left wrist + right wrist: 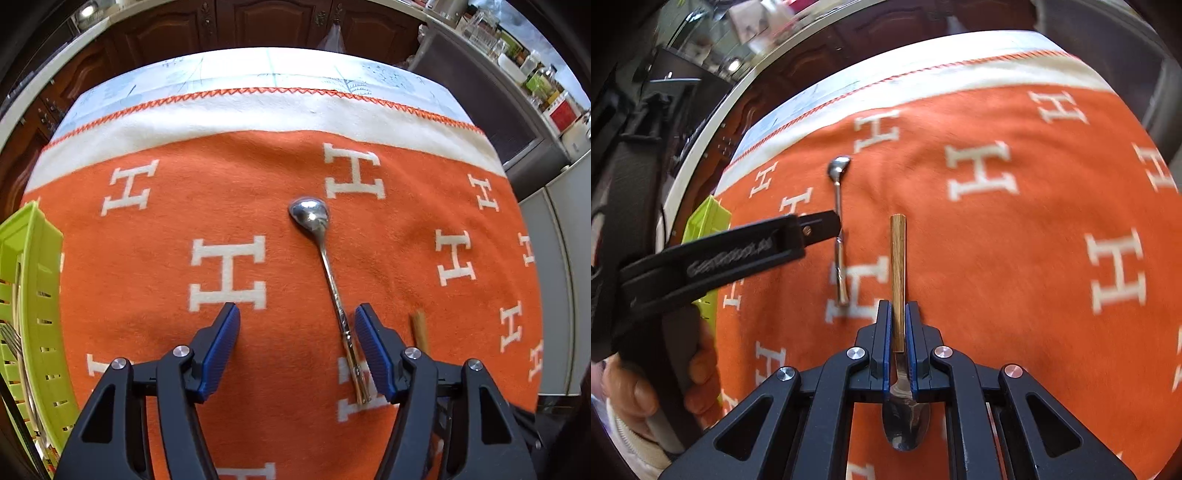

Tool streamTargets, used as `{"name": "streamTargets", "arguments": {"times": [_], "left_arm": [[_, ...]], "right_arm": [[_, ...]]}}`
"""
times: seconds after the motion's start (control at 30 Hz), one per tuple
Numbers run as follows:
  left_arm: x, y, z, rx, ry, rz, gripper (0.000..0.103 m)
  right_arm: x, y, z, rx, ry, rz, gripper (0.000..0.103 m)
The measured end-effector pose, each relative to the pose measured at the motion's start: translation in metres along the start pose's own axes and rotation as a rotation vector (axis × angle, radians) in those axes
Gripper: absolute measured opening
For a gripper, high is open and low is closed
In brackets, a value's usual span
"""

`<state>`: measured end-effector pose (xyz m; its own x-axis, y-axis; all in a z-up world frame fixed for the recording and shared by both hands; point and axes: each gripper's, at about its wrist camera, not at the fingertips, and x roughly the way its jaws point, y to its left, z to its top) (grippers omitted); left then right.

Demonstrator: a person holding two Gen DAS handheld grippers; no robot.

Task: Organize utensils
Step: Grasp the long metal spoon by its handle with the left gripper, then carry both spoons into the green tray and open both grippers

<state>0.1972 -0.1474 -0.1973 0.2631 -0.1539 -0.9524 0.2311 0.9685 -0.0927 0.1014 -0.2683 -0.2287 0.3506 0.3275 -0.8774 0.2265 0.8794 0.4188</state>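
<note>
In the left wrist view, the left gripper [297, 321] stood with its jaws wide apart, its blue ribbed pads [221, 350] clear of any object. A silver spoon [328, 273] lay flat on the orange blanket [184, 214], which bore white H letters and a cream border with orange stitching. The spoon's polished oval bowl sat near the middle of the frame; its slim handle ran down and slightly right, ending just beside the right-hand pad, within the gap but not pressed by either pad. The handle's lower part looked ornamented, though blur prevented detail. A green slotted basket [33, 280] occupied the left edge of the frame, with fork tines visible inside it.

In the right wrist view, the right gripper [898, 314] was clamped narrowly on a wooden-handled spoon [898, 258]. Its brown, straight-sided handle projected upward beyond the fingertips at centre frame; its metal neck and shiny bowl lay behind the pads, at lower centre. The silver spoon appeared left of centre, with the left gripper's tip over its handle. A hand [635, 391] gripped that tool at the lower left.
</note>
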Motion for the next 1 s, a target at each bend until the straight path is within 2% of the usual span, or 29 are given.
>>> {"name": "streamTargets", "arguments": {"times": [0.13, 0.2, 0.23, 0.3, 0.33, 0.37, 0.53, 0.77, 1.0], "left_arm": [[0.006, -0.017, 0.004, 0.042, -0.016, 0.087, 0.063], [0.008, -0.024, 0.005, 0.052, -0.025, 0.102, 0.062], [0.008, -0.025, 0.006, 0.050, -0.027, 0.099, 0.056], [0.007, -0.028, 0.008, 0.051, -0.030, 0.090, 0.035], [0.006, -0.030, 0.009, 0.057, -0.032, 0.087, 0.010], [0.007, -0.032, 0.012, 0.063, -0.021, 0.062, 0.005], [0.004, -0.008, 0.012, -0.016, 0.008, -0.101, 0.002], [-0.021, 0.029, -0.011, -0.044, -0.008, -0.178, 0.002], [-0.060, 0.044, -0.039, 0.000, -0.051, -0.192, 0.002]], "right_arm": [[-0.004, -0.005, -0.013, 0.034, -0.004, 0.019, 0.007], [-0.005, -0.008, -0.016, 0.041, -0.005, 0.024, 0.007], [-0.005, -0.009, -0.017, 0.046, -0.006, 0.028, 0.007], [-0.005, -0.012, -0.017, 0.057, -0.006, 0.039, 0.007], [-0.005, -0.013, -0.017, 0.062, -0.006, 0.044, 0.007], [-0.006, -0.016, -0.018, 0.065, -0.006, 0.049, 0.007], [-0.010, -0.024, -0.019, 0.078, -0.012, 0.073, 0.007], [-0.011, -0.024, -0.021, 0.077, -0.012, 0.070, 0.007], [-0.017, -0.007, -0.028, 0.041, -0.021, 0.083, 0.007]]}}
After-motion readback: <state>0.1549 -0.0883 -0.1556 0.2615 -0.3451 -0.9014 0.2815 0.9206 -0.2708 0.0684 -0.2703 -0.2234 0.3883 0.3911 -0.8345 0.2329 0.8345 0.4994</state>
